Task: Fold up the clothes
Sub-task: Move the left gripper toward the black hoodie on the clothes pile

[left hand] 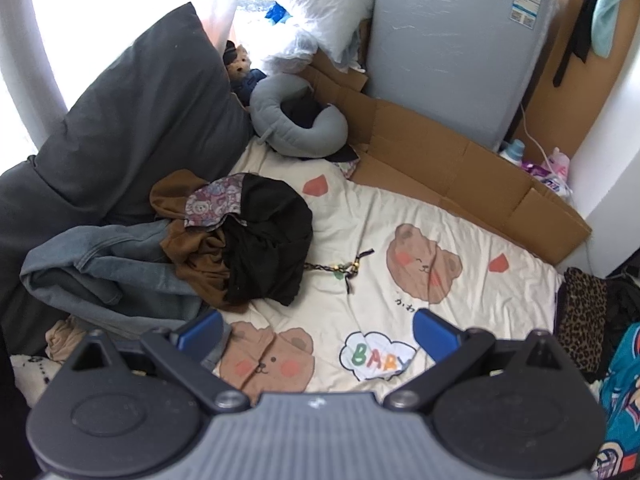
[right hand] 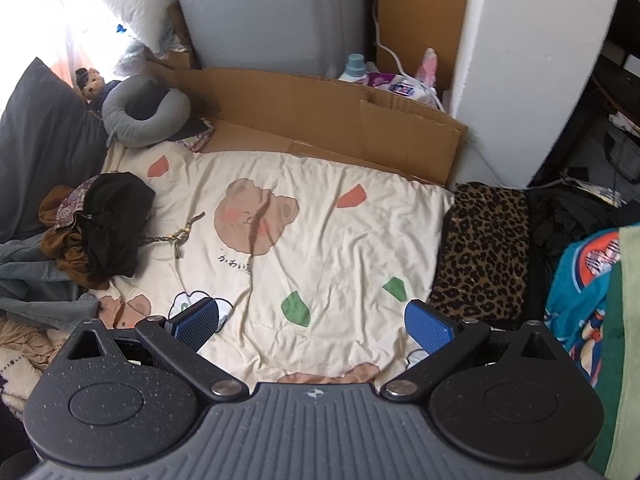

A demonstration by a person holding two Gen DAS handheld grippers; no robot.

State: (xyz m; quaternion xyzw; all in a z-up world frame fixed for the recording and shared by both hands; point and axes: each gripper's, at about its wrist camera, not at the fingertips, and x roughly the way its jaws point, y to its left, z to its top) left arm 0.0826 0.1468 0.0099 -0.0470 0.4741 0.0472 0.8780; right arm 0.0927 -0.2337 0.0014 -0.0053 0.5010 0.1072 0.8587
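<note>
**A:** Layout? Biggest first.

**B:** Cream bear-print sheet point(right hand: 320, 240) covers the bed, and its middle is bare. I'd say that's kept free as the folding area. Flattened cardboard point(right hand: 320, 108) runs along the far edge against the grey appliance point(left hand: 452, 40), probably as a barrier. A dark pillow point(left hand: 132, 120) is propped up at the left.

**A:** Clothes?

**B:** There's an unfolded heap point(left hand: 224, 240) at the left of the sheet, below the pillow: a black garment point(left hand: 268, 240) on top, brown fabric and a paisley piece under it, and denim point(left hand: 100, 272) spilling toward the near edge. A leopard-print piece point(right hand: 484, 248) lies flat off the right side and looks already folded, so that could be the done pile. A teal printed garment point(right hand: 580, 300) is beside it.

**A:** Grippers?

**B:** Left gripper point(left hand: 320, 332) has its jaws wide apart and nothing in them. It hangs over the near sheet just right of the heap. Right gripper point(right hand: 312, 324) is the same, spread and empty over the sheet's near middle.

**A:** Small stuff?

**B:** Grey neck pillow point(left hand: 300, 120) in the far corner. A braided cord point(left hand: 340, 270) trails out from under the black garment, so it might snag on the pull.

**A:** Stage?

**B:** Between items, I'd judge. The next pick is likely the black one.
</note>
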